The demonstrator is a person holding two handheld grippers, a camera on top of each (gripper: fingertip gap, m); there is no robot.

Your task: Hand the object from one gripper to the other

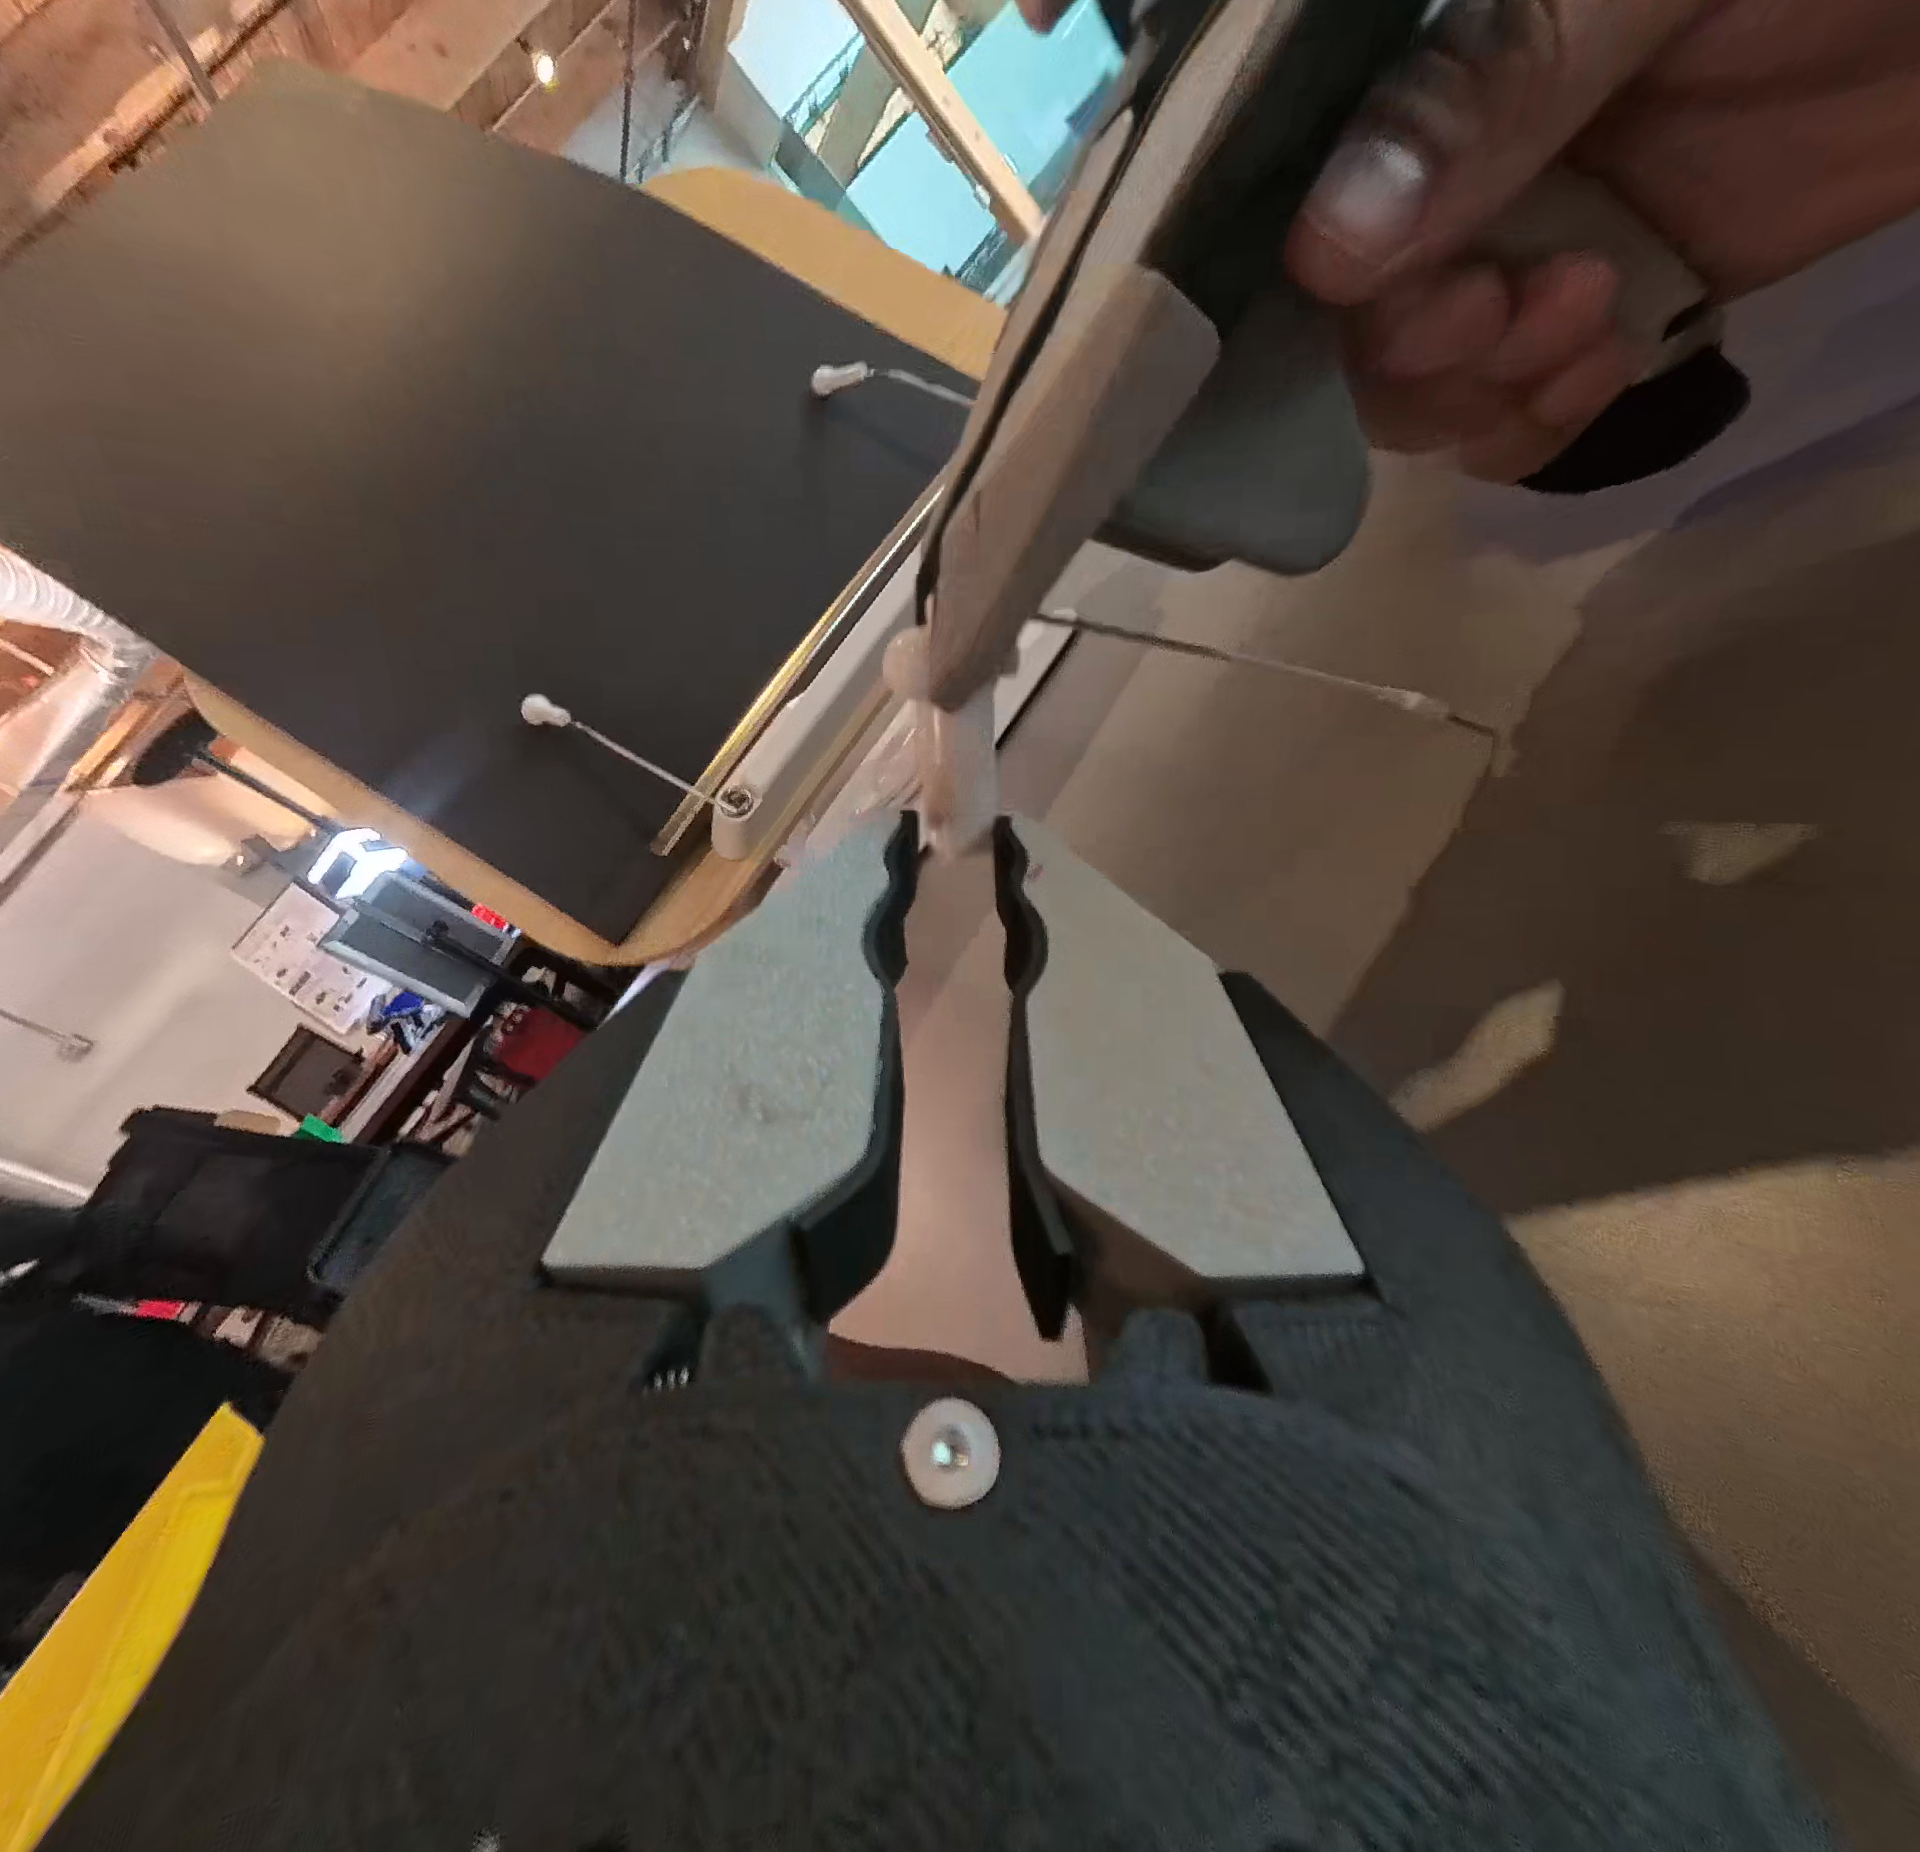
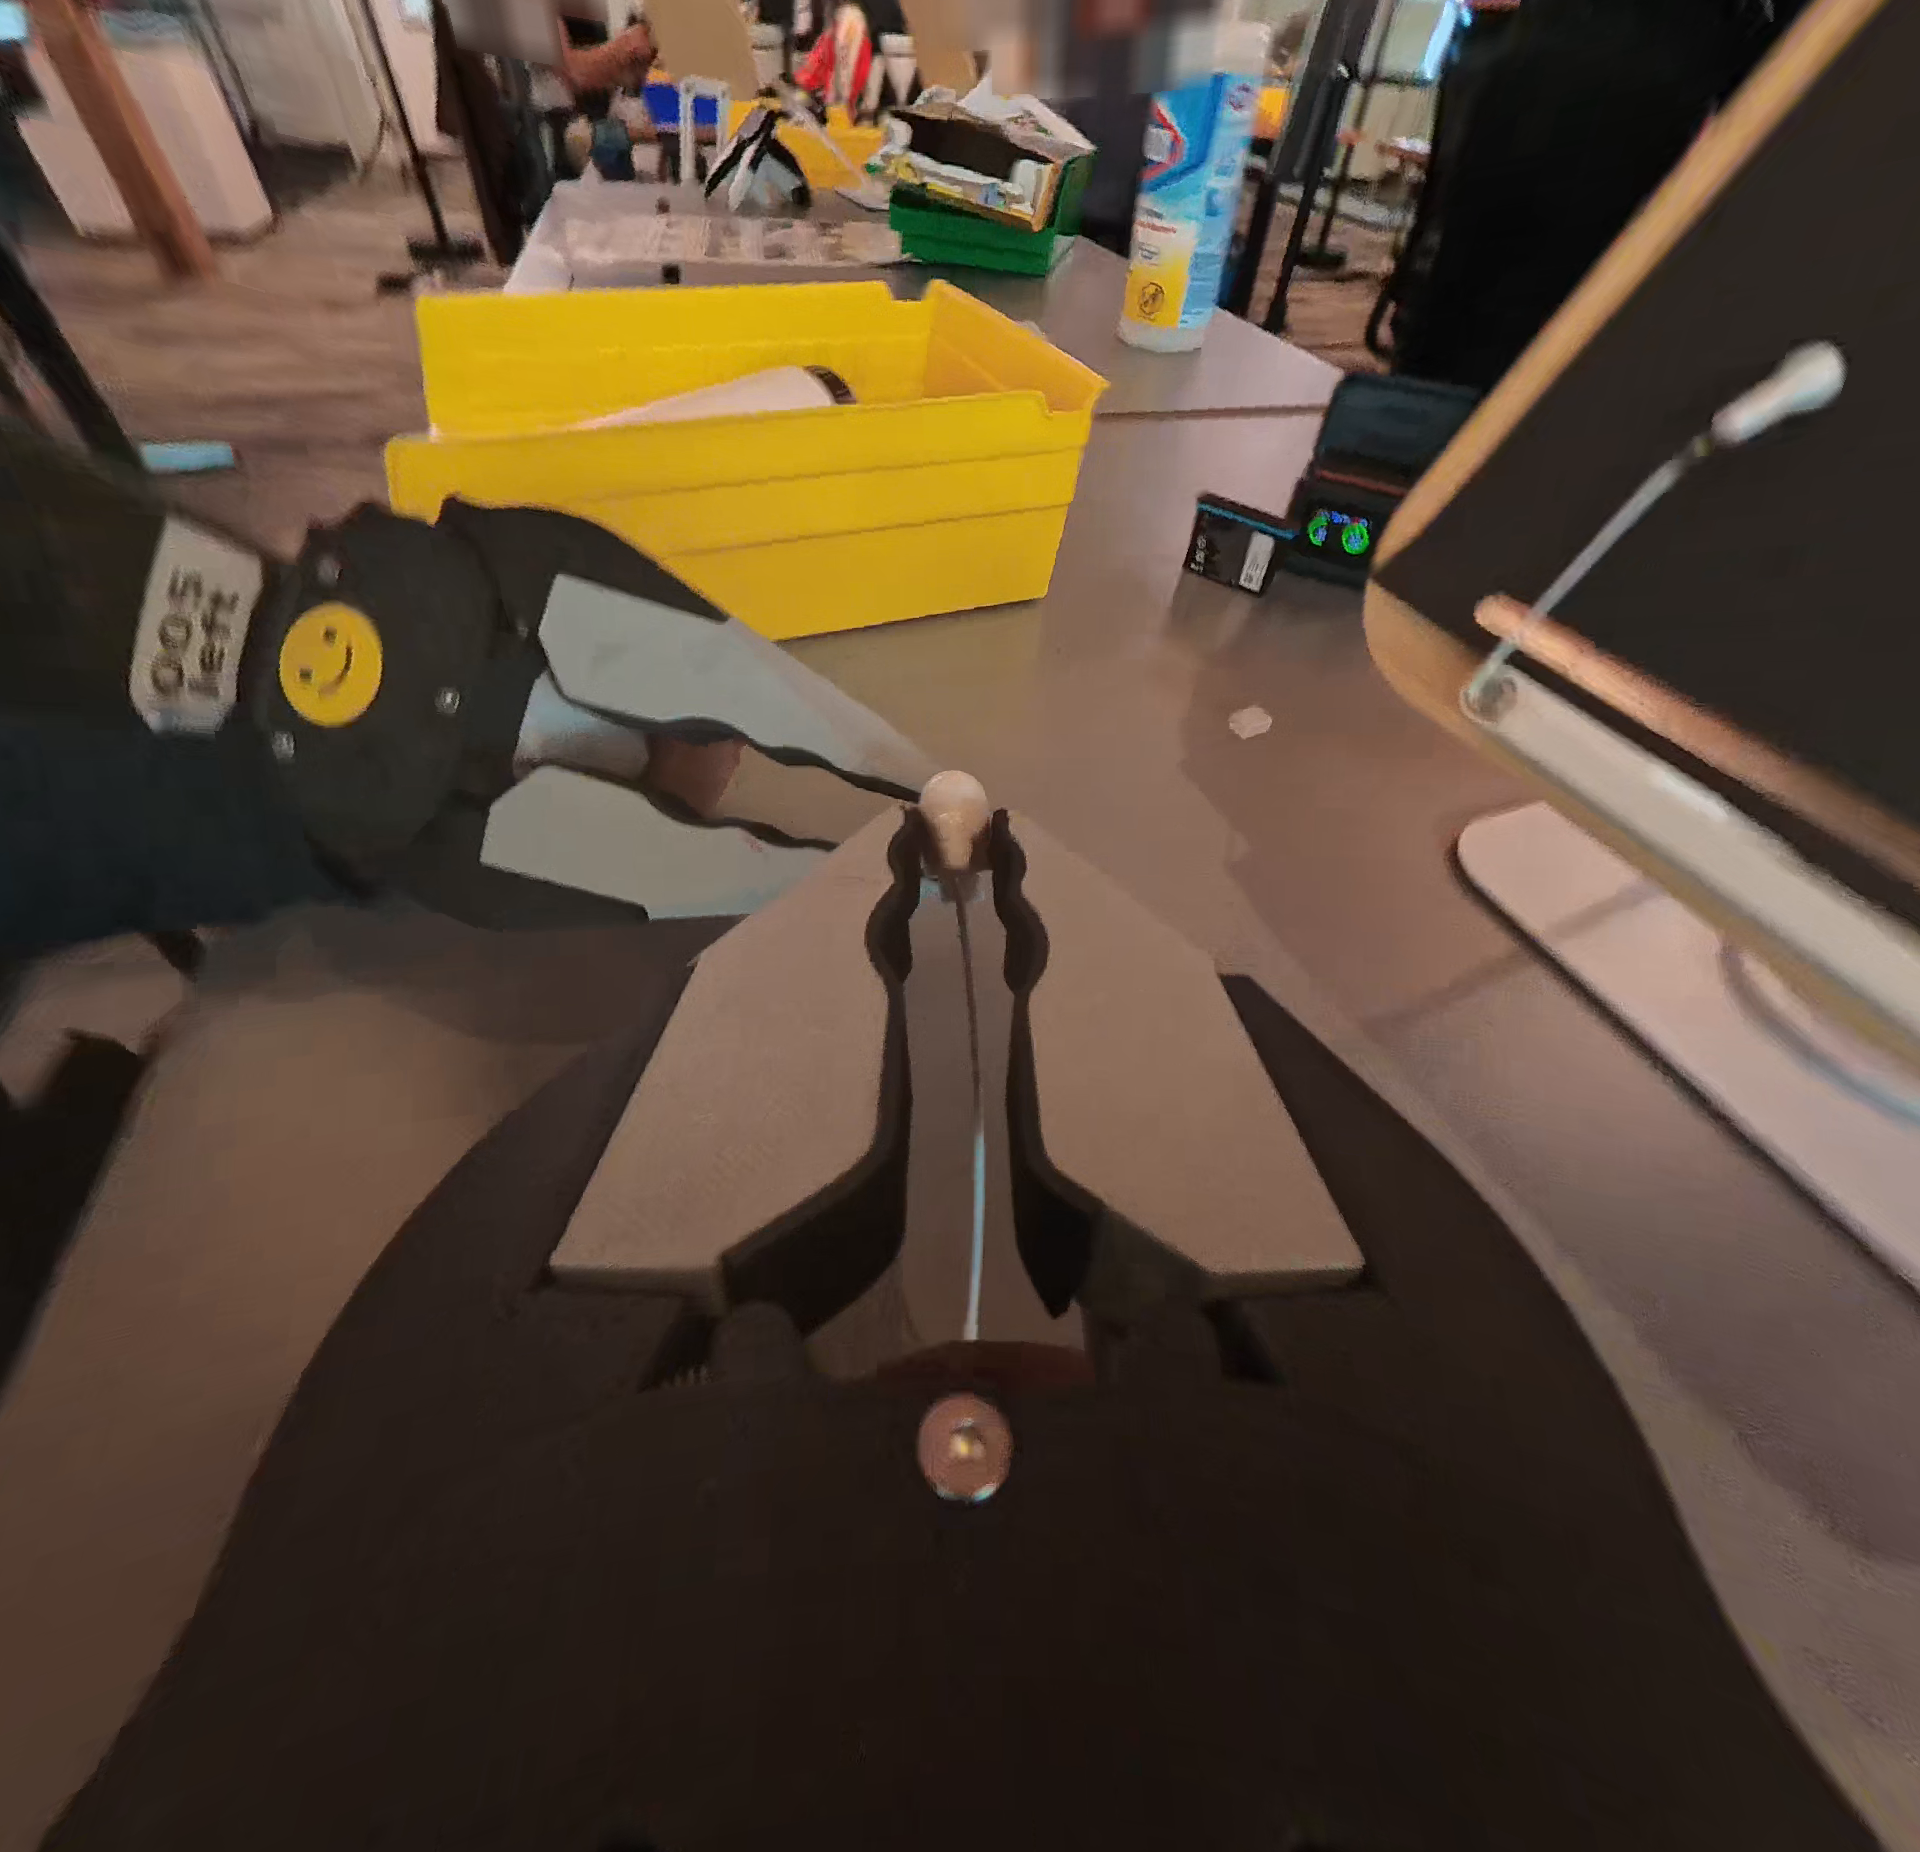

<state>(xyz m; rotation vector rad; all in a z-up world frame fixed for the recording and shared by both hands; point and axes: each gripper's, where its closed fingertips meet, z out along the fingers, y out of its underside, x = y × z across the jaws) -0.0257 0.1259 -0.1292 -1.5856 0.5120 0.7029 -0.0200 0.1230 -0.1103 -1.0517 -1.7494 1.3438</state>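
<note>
Glossy yellow plastic bin (image 2: 748,514), smooth matt grey table (image 2: 1195,763)

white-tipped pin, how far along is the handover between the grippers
Done: the right gripper has the white-tipped pin clamped at its tips, and the two grippers are tip to tip above the table.
In hand: the left gripper has its tips either side of the pin's white end; a firm grip can't be confirmed.
Left: the left closes firmly, the right lets go, and they part.
</note>
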